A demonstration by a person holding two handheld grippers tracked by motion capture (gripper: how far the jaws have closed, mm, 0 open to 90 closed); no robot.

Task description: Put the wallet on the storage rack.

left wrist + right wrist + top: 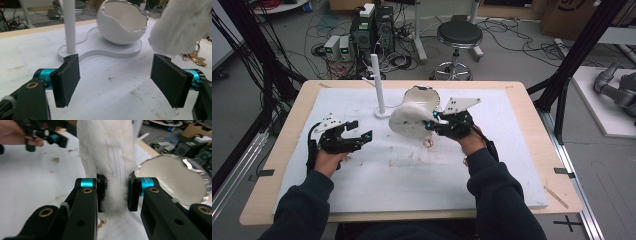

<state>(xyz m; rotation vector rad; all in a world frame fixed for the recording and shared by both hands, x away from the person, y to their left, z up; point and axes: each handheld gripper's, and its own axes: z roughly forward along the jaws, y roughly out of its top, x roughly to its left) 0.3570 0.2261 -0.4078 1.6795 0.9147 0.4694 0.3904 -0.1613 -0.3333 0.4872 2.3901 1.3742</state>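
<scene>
A white furry pouch (406, 125) with a zipper (116, 160) hangs above the white mat, and my right gripper (117, 191) is shut on its lower end. In the high view the right gripper (432, 124) sits mid-table, right of the pouch. A small brass key ring (427, 143) dangles under it, seen also as the key ring (195, 59) at the right. My left gripper (361, 129) hovers to the left of the pouch, open with nothing between its fingers (67, 80). Behind the pouch stands a white cracked-egg bowl (122, 27).
The egg bowl (424, 97) shares a flat white base (110, 52) with an upright white pole (377, 82). A white mat (412, 175) covers the wooden table (272, 200). On the floor beyond are a stool (459, 35), computers and cables.
</scene>
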